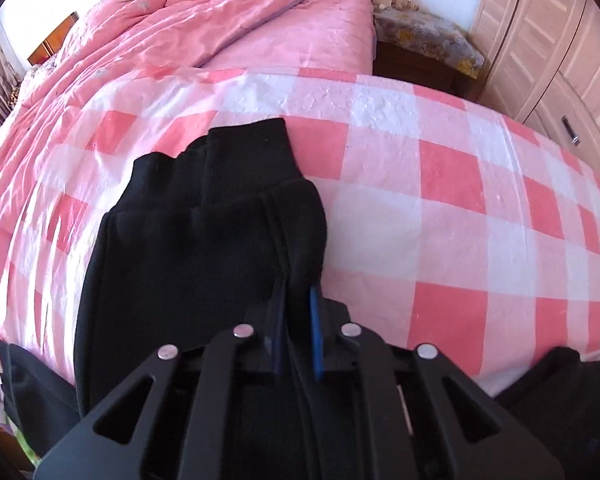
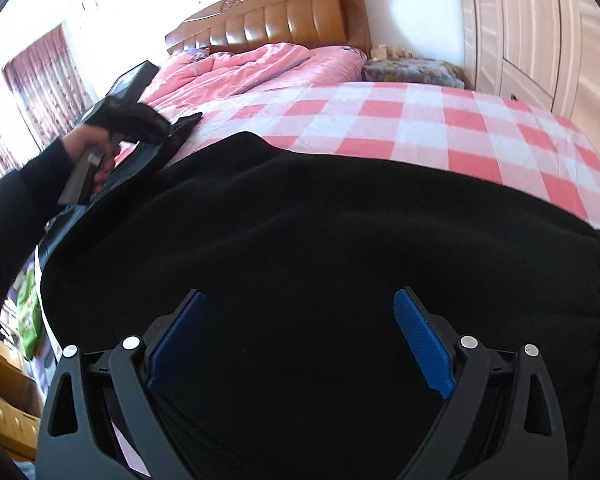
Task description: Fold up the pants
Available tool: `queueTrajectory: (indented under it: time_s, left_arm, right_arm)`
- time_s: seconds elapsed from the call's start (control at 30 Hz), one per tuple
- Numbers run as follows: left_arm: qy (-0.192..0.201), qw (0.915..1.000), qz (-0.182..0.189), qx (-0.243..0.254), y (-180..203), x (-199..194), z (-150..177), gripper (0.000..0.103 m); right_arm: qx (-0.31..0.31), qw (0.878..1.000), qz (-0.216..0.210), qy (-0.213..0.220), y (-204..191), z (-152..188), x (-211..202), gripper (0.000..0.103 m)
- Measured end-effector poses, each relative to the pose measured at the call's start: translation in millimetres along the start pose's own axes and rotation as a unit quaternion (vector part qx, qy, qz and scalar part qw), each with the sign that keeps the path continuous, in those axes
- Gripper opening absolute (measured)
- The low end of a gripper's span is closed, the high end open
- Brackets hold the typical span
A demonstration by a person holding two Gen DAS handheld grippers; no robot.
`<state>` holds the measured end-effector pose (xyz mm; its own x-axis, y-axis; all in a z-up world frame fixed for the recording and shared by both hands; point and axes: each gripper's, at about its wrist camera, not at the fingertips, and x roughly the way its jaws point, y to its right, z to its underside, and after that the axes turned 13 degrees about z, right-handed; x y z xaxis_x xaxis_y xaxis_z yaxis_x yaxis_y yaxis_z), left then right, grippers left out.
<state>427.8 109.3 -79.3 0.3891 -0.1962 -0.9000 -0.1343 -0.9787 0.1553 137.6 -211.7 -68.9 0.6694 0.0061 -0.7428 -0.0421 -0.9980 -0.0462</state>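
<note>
- Where the near edge of the bed meets the cameras: one pair of black pants spread on a pink-and-white checked sheet.
- Long axis running near to far in the left wrist view; two ribbed leg cuffs stacked at the far end, pointing toward the headboard.
- Left gripper: blue pads drawn together, clamped on a fold of the pants at the right edge of the leg.
- Right gripper: two blue pads standing wide apart, black cloth filling the gap, not pressed.
- At left in the right wrist view: a hand in a black sleeve gripping the handle of the other gripper, just above the far left end of the pants.
- Beyond the checked sheet: one crumpled pink quilt.
- Farther: one brown padded headboard against a white wall.
- Far right: one nightstand under a patterned cloth, then pale wardrobe doors.
- Far left: dark red curtains beside a bright window.
</note>
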Motion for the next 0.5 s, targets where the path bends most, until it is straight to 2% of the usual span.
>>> queueTrajectory:
  time_s: [0.13, 0.27, 0.37, 0.5]
  left_arm:
    - [0.058, 0.9974, 0.041, -0.006, -14, -37, 15, 0.009]
    - [0.152, 0.9865, 0.06, -0.006, -32, -120, 52, 0.008]
    - [0.206, 0.977, 0.053, -0.015, -56, -180, 91, 0.008]
    - [0.232, 0.9715, 0.033, -0.034, -99, -231, 138, 0.008]
  right_arm:
    - [0.007, 1.0, -0.001, 0.003, 6, 0, -6, 0.091]
    - [0.021, 1.0, -0.003, 0.011, 15, -2, -13, 0.091]
    - [0.037, 0.999, -0.01, 0.014, 19, -3, -16, 0.091]
    - [0.045, 0.999, -0.021, 0.012, 15, -4, -16, 0.091]
